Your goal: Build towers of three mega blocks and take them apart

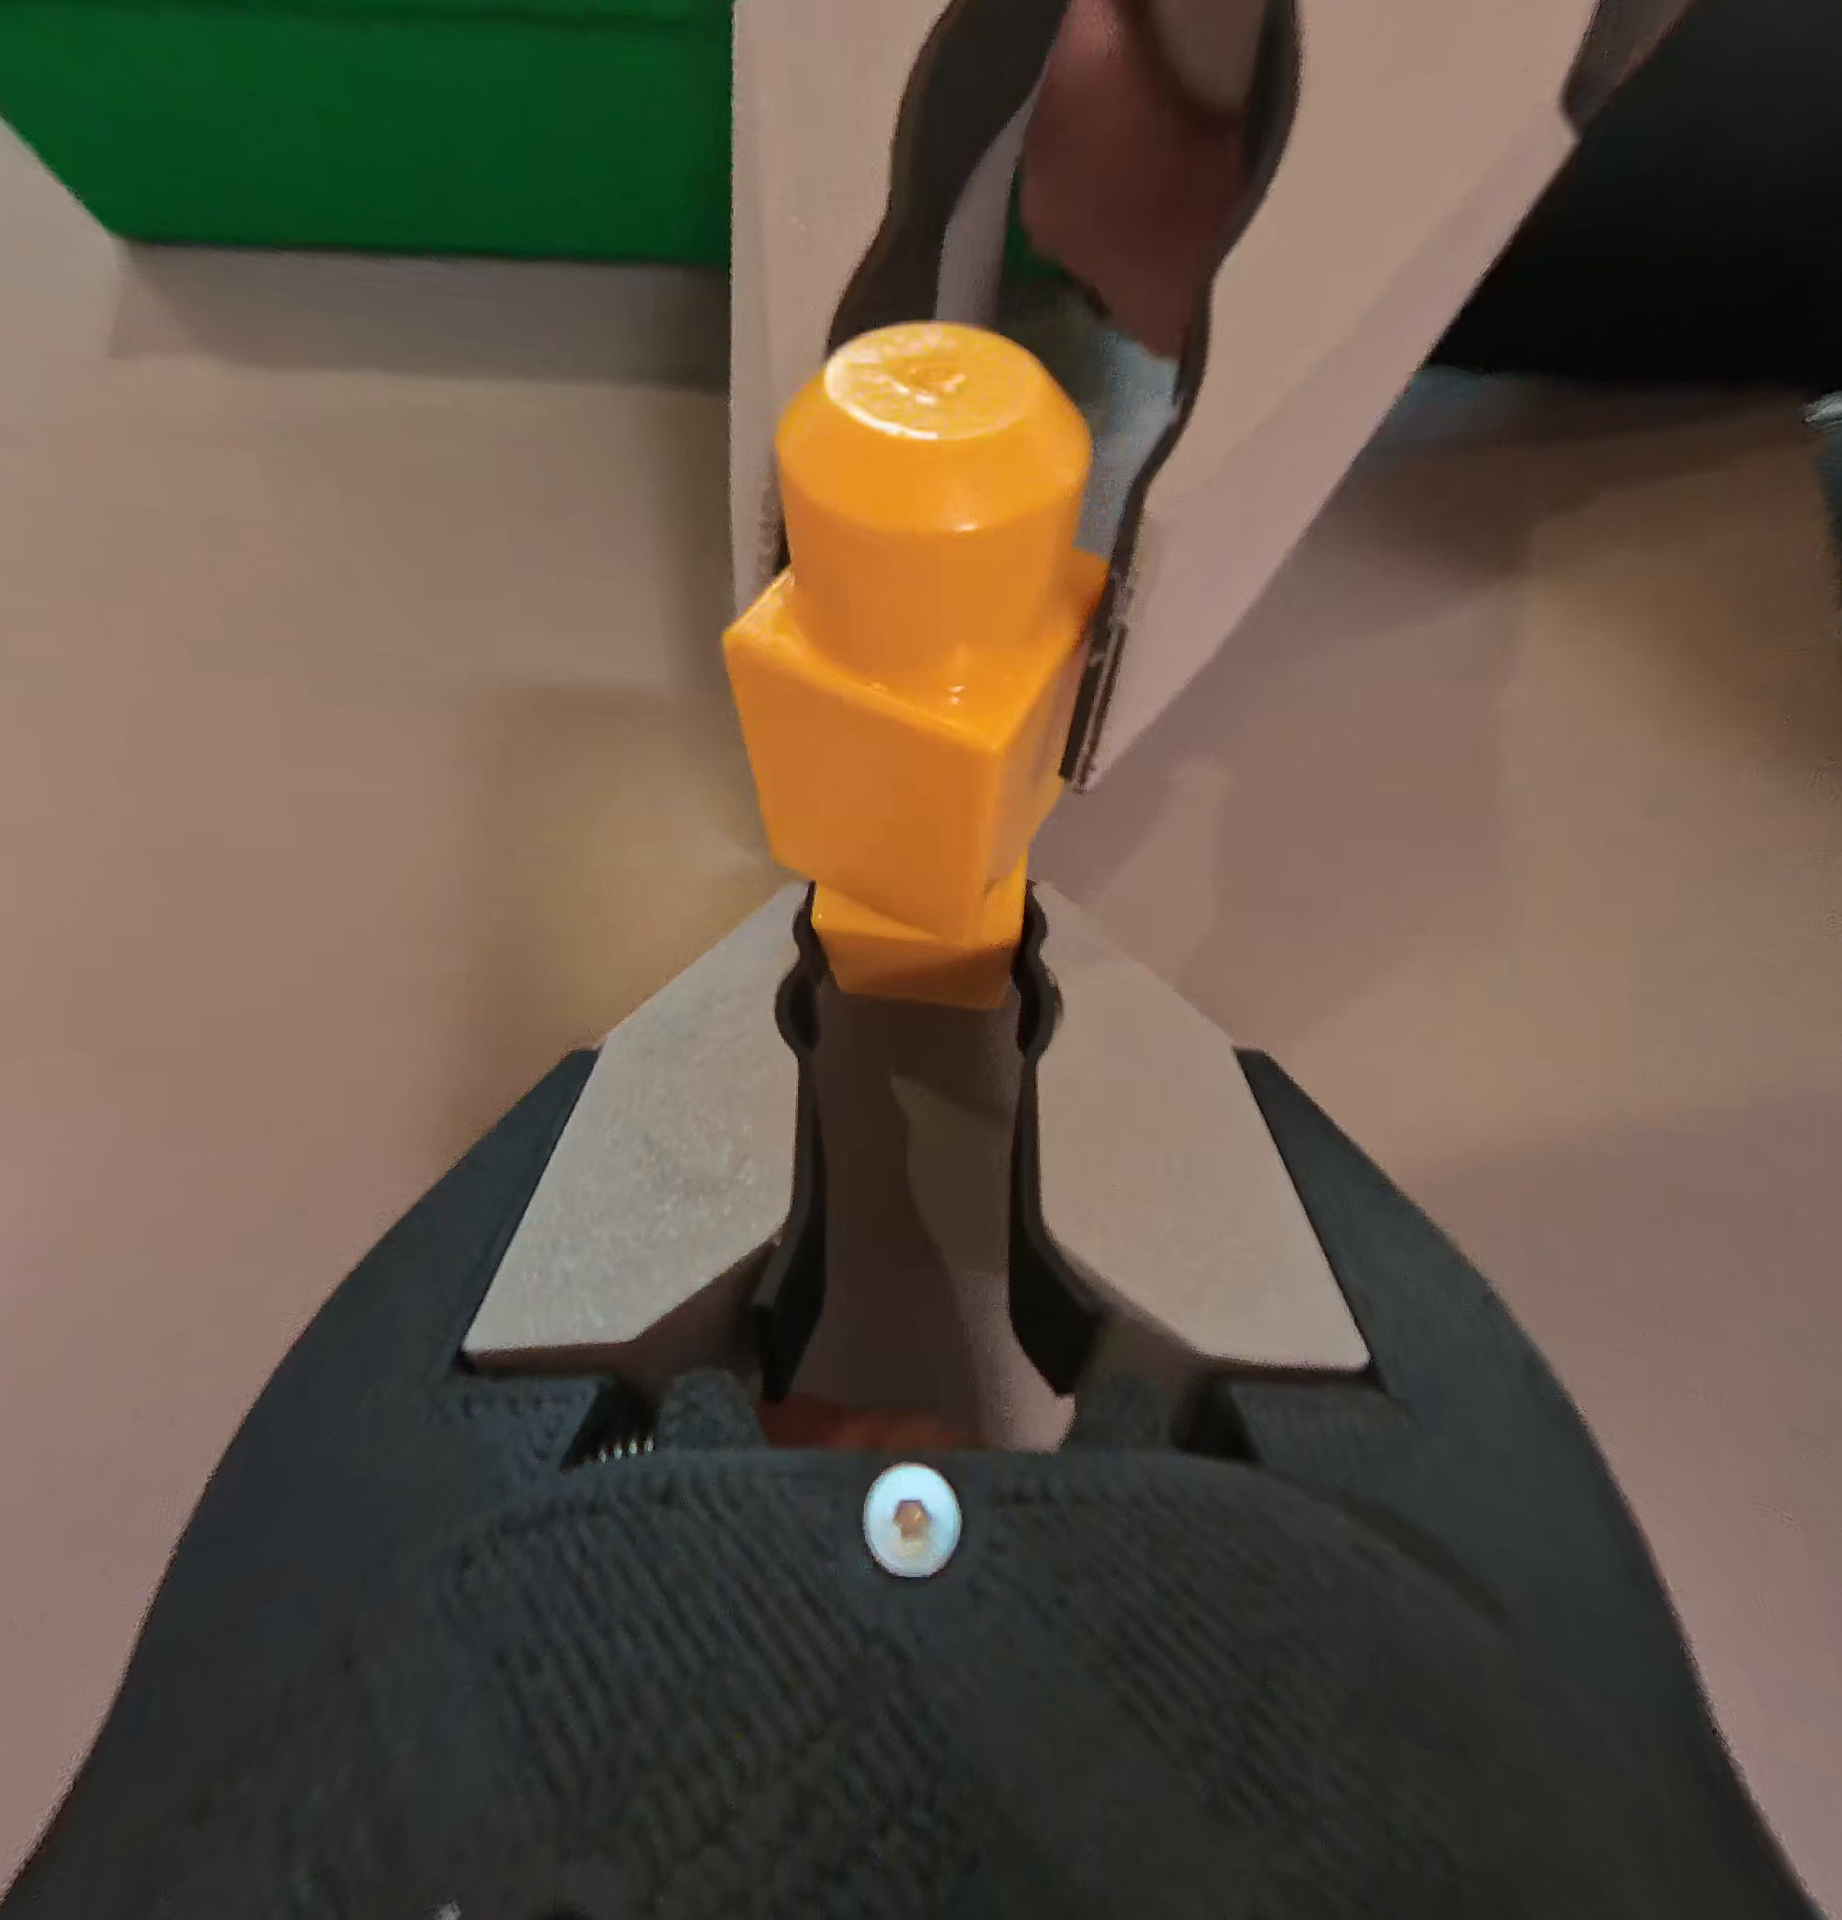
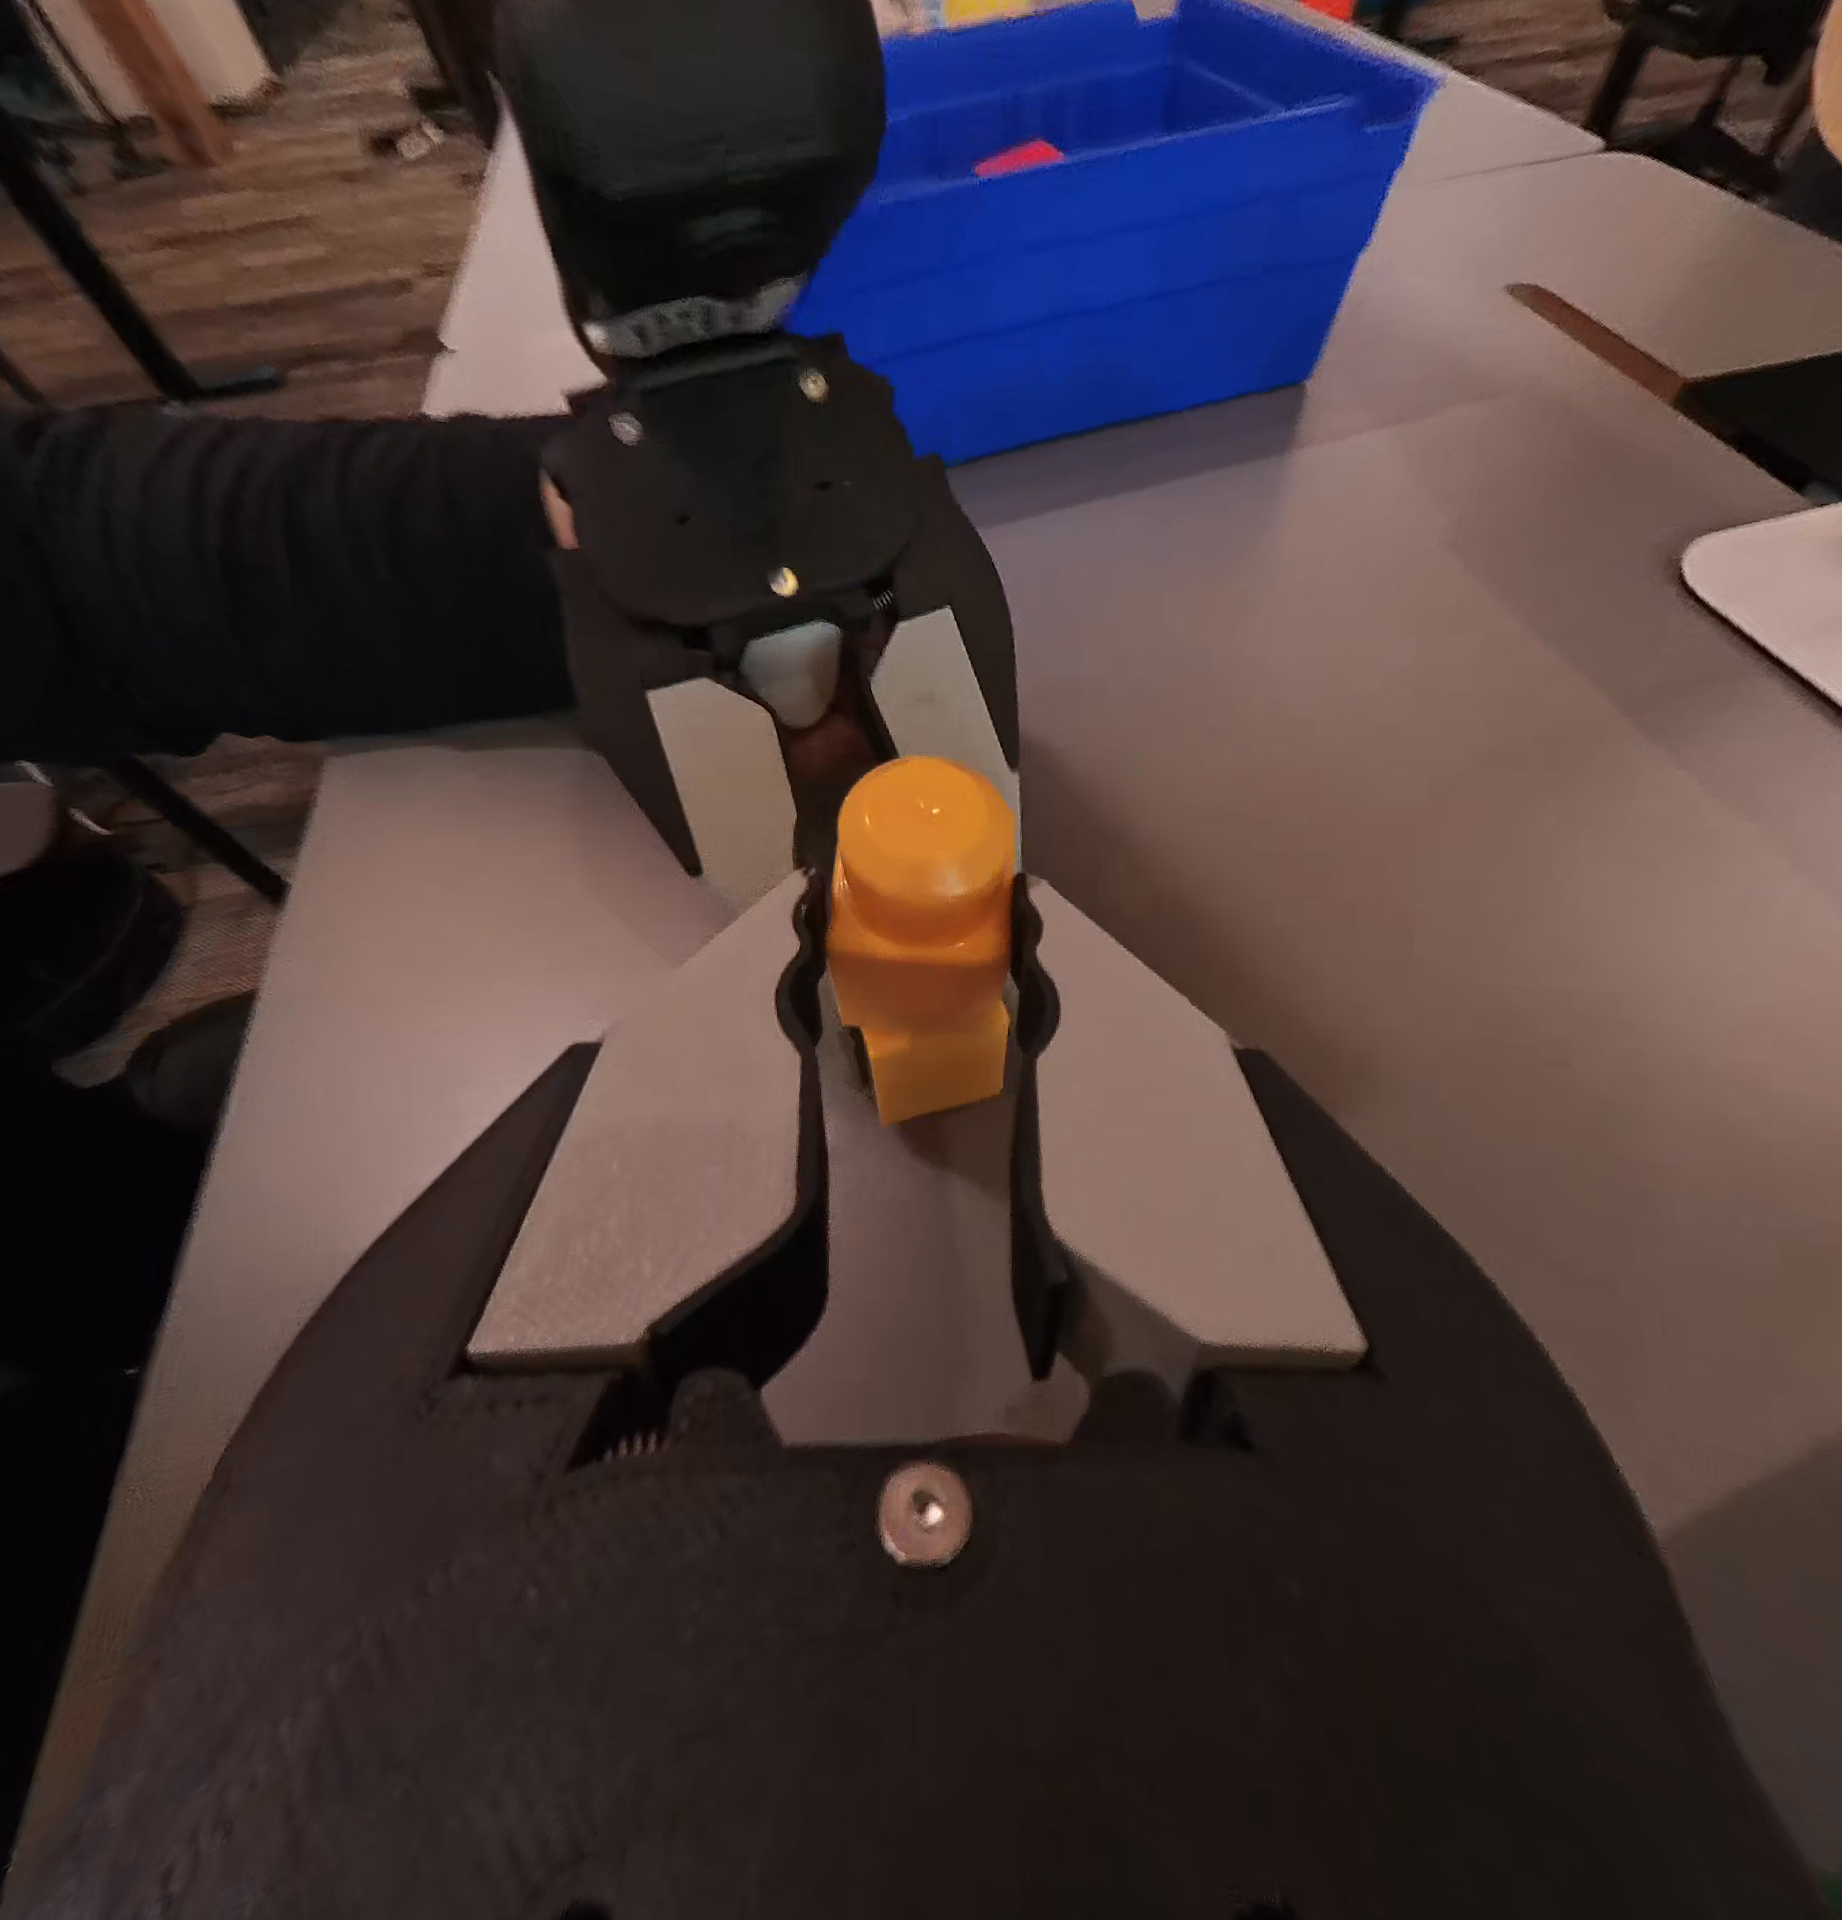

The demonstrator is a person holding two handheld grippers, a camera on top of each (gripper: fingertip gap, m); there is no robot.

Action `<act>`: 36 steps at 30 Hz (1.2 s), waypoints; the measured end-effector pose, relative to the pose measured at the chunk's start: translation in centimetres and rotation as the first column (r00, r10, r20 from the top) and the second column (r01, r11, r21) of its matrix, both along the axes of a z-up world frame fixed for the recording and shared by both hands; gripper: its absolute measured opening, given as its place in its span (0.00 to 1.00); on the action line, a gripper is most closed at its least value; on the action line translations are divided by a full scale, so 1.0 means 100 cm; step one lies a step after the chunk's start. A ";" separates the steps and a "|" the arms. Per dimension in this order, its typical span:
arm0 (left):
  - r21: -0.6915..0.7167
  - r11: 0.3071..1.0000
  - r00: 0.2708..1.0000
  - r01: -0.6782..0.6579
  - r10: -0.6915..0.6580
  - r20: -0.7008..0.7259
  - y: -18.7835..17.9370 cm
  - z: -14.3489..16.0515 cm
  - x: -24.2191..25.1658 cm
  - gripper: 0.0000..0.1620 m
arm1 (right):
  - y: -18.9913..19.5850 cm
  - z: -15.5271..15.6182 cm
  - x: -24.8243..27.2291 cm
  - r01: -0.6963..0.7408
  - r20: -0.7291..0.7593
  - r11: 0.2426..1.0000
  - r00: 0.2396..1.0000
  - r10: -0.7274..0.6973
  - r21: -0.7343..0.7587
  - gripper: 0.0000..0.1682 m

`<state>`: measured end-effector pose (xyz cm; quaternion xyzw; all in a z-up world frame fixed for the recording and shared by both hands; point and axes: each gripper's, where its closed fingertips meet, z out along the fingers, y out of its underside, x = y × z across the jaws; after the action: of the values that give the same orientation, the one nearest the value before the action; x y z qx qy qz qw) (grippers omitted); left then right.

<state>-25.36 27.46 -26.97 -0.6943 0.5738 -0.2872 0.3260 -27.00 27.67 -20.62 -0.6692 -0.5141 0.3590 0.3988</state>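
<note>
A: So, the left gripper (image 1: 917, 951) is clamping the lower orange block (image 1: 912, 951) of a two-block stack, held above the grey table (image 2: 1364, 831).

B: And the right gripper (image 2: 917, 956)?

A: It is squeezing the upper orange block (image 2: 922, 935), which is sitting twisted against the lower one, with its round stud pointing up.

B: Anything lying behind?

A: A blue bin (image 2: 1104, 281) is standing farther back on the table, with something red inside, and a green box (image 1: 356, 125) is showing in the left wrist view.

Bare table (image 2: 1416, 831) right of the stack; blue bin (image 2: 1104, 270) beyond.
</note>
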 end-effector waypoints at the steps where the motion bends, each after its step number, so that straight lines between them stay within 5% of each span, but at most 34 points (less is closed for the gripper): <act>1: 0.006 1.000 0.999 -0.006 0.006 -0.033 0.001 -0.005 -0.001 0.21 | 0.001 -0.006 0.001 0.004 0.042 1.000 0.999 -0.005 0.014 0.19; 11: -0.174 0.929 0.944 0.326 -0.310 0.114 -0.066 0.012 0.004 0.21 | -0.055 0.008 0.004 -0.302 -0.033 0.947 0.953 0.300 -0.107 0.19; 21: -0.017 0.996 0.991 0.091 -0.092 -0.096 -0.034 -0.005 0.008 0.21 | -0.035 -0.016 0.016 -0.119 0.209 0.989 0.969 0.135 -0.087 0.20; 31: -0.170 0.940 0.952 0.295 -0.304 -0.033 -0.082 0.002 0.009 0.21 | -0.077 -0.015 0.019 -0.312 0.208 0.939 0.919 0.336 -0.144 0.20; 36: -0.142 0.967 0.976 0.210 -0.216 -0.029 -0.066 0.005 0.012 0.20 | -0.061 -0.013 0.017 -0.223 0.200 0.965 0.948 0.247 -0.135 0.20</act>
<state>-24.19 20.82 -26.49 -0.6559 0.6307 -0.3442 0.2315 -25.29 21.53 -21.88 -0.6590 -0.6097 0.3574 0.2574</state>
